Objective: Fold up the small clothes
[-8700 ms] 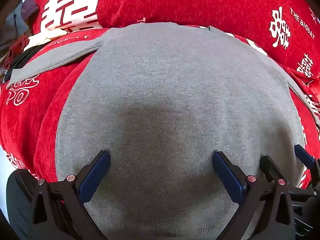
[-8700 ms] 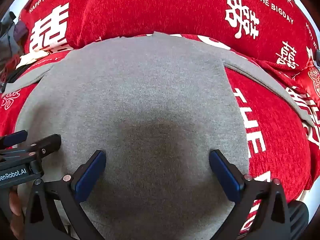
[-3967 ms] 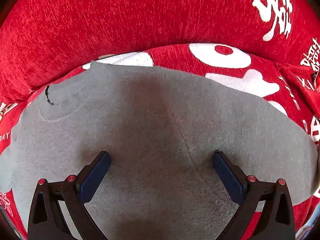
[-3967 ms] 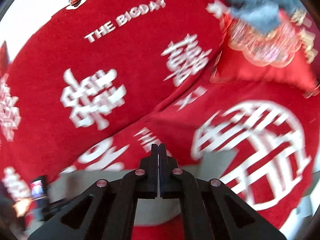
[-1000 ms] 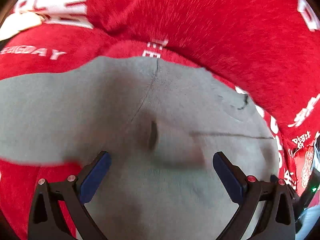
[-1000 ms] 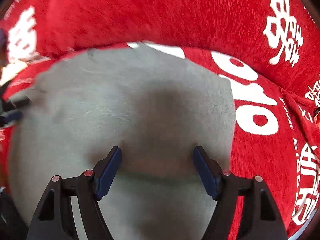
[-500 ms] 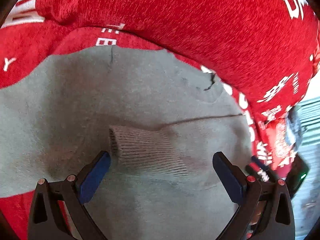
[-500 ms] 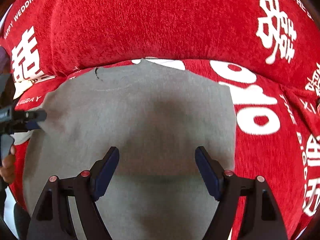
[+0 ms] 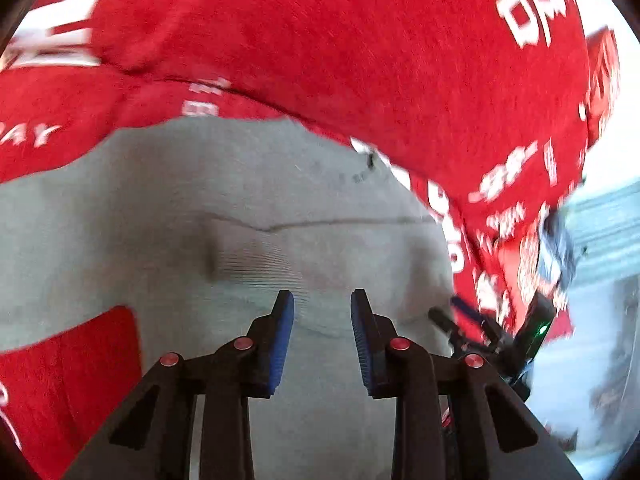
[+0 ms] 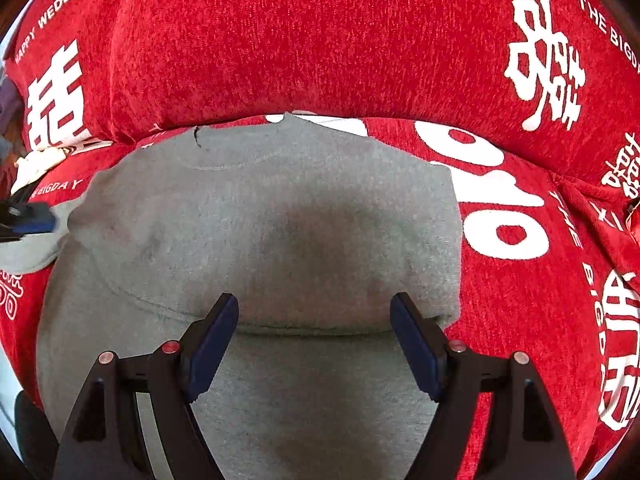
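Observation:
A small grey knit sweater (image 10: 272, 216) lies flat on a red sofa seat, neckline toward the backrest. Its right sleeve is folded across the body, ribbed cuff (image 9: 256, 264) on the chest. My left gripper (image 9: 322, 312) hovers over that folded sleeve, jaws narrowed to a small gap with nothing between them. My right gripper (image 10: 314, 320) is open above the folded sleeve's lower edge. The left gripper's blue tip (image 10: 32, 218) shows at the left edge of the right wrist view, at the left sleeve. The right gripper (image 9: 464, 320) shows at the sweater's right side in the left wrist view.
The red sofa cover (image 10: 320, 40) with white lettering rises as a backrest right behind the sweater. A cream and dark cloth pile (image 10: 36, 164) lies at the far left. A red cushion (image 9: 532, 264) and bluish cloth (image 9: 556, 248) sit to the right.
My left gripper has narrowed from wide open to a small gap and swung right over the folded sleeve. The right gripper stays open and has barely moved.

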`<act>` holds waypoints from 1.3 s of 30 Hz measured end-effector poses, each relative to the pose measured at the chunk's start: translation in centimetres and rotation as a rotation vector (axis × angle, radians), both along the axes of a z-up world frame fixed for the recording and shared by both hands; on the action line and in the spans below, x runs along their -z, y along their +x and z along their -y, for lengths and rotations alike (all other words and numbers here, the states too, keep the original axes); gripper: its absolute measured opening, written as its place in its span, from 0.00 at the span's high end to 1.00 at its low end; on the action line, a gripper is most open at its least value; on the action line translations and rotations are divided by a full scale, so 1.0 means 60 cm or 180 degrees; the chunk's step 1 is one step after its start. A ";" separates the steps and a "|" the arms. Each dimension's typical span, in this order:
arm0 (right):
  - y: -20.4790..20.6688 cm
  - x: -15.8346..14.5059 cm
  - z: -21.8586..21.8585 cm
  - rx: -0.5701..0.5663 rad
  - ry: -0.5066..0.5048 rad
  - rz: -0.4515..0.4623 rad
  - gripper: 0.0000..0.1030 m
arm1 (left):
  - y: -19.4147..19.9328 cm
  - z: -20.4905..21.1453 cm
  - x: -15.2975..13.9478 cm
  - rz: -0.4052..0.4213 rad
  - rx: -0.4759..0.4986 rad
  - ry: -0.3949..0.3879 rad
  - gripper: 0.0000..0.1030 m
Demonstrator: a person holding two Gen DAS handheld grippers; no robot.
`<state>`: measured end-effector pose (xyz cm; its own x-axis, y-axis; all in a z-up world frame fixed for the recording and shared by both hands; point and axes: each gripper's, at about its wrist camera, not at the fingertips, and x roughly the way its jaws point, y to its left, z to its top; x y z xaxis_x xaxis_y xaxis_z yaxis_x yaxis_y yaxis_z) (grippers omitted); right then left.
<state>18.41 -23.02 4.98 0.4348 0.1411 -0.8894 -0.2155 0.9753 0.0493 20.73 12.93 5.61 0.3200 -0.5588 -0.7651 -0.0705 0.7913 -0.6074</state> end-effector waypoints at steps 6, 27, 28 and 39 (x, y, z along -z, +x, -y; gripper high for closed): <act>-0.005 0.010 -0.054 -0.0253 -0.0067 0.0026 0.22 | 0.034 0.001 0.035 -0.0017 -0.0208 0.0777 0.19; 0.087 0.076 -0.156 -0.0297 -0.0298 -0.0161 0.11 | 0.105 -0.018 0.036 -0.0867 -0.0285 0.0128 0.86; 0.099 0.078 -0.160 -0.0230 -0.0308 -0.0206 0.09 | 0.104 -0.032 0.044 -0.0940 -0.0387 0.0210 0.86; 0.048 0.069 -0.240 -0.0753 -0.0398 0.0020 0.07 | 0.051 0.020 0.019 -0.0231 -0.0182 0.0687 0.85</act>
